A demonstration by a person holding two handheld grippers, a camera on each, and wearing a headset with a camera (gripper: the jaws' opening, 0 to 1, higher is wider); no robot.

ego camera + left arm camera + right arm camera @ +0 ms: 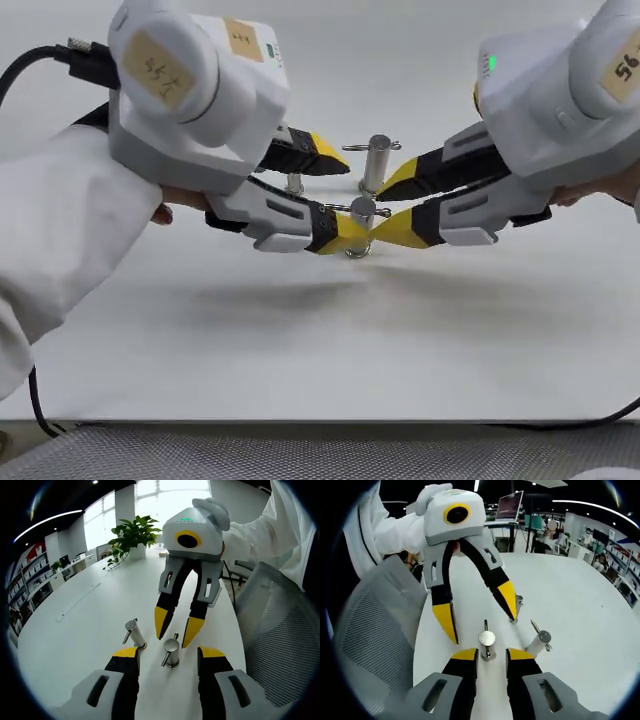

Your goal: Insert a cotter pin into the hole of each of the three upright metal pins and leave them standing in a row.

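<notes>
The near part of the bench (300, 340) lies open from left to right, and so does the far stretch behind the pins. The middle is tight: the left gripper (340, 194) and right gripper (390, 204) meet nose to nose, jaws parted, with the near pin (362, 215) standing between their tips. The far pin (378, 160) is just behind, a smaller pin (294, 183) stands close by the left gripper's far jaw, and a cable (35, 400) hangs at the near left edge.

In the head view the third metal pin (294, 184) is mostly covered by the left gripper (358, 196), and whether anything is put through it cannot be told. The foot of the near pin (361, 210) is hidden by yellow jaw tips. The right gripper (376, 212) is cut off at the top right.
</notes>
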